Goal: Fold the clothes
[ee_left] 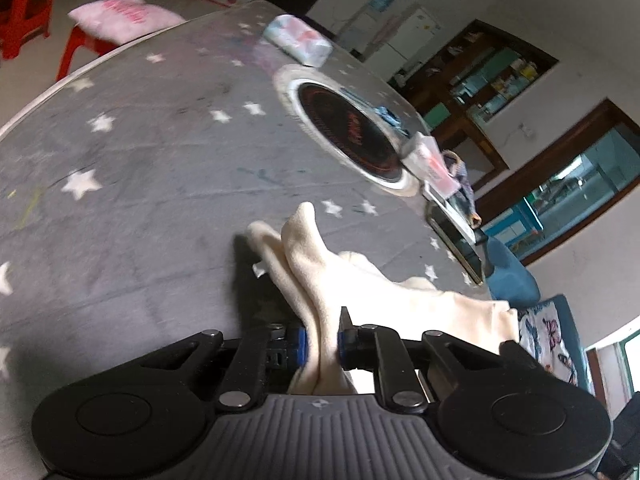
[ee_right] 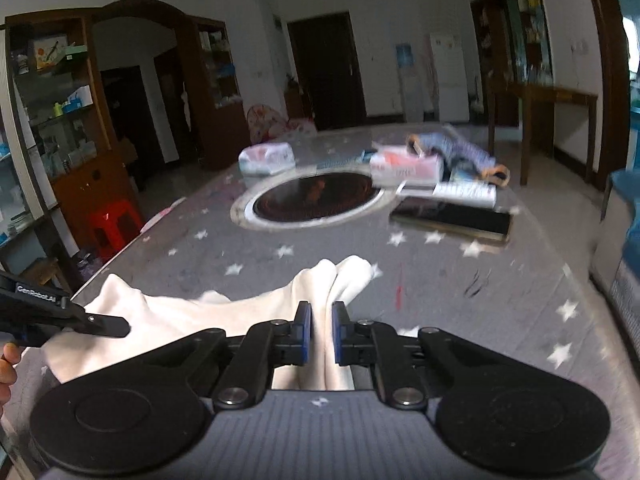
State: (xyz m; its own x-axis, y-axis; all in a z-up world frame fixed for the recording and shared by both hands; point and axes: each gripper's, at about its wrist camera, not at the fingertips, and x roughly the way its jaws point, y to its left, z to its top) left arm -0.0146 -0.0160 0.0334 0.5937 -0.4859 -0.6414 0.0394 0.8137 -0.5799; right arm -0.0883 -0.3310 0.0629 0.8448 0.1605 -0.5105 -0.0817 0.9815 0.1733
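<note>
You are working in a white-walled room (ee_right: 256, 20) with a dark wooden door (ee_right: 326, 68) at the back. Dark wood shelving (ee_right: 52, 92) lines the wall beside an arched doorway (ee_right: 136, 80), with a red plastic stool (ee_right: 114, 226) below. A white fridge (ee_right: 450, 76) stands near a wooden side table (ee_right: 548, 98), and a window (ee_left: 576, 192) admits daylight.

White lettering "GenRobot.AI" legible on black body of left gripper (ee_right: 108, 326) (seen at left edge of right wrist view, low and left of round cooktop (ee_right: 316, 200)). Red markings on cooktop glass: unreadable. Pink script on pink cushion (ee_left: 124, 14), far beyond cooktop on red stool: too blurred to read. Print on tissue pack (ee_right: 267, 158) behind cooktop, on carton (ee_right: 406, 166) to its right and on booklet (ee_right: 464, 192) below carton: illegible.
</note>
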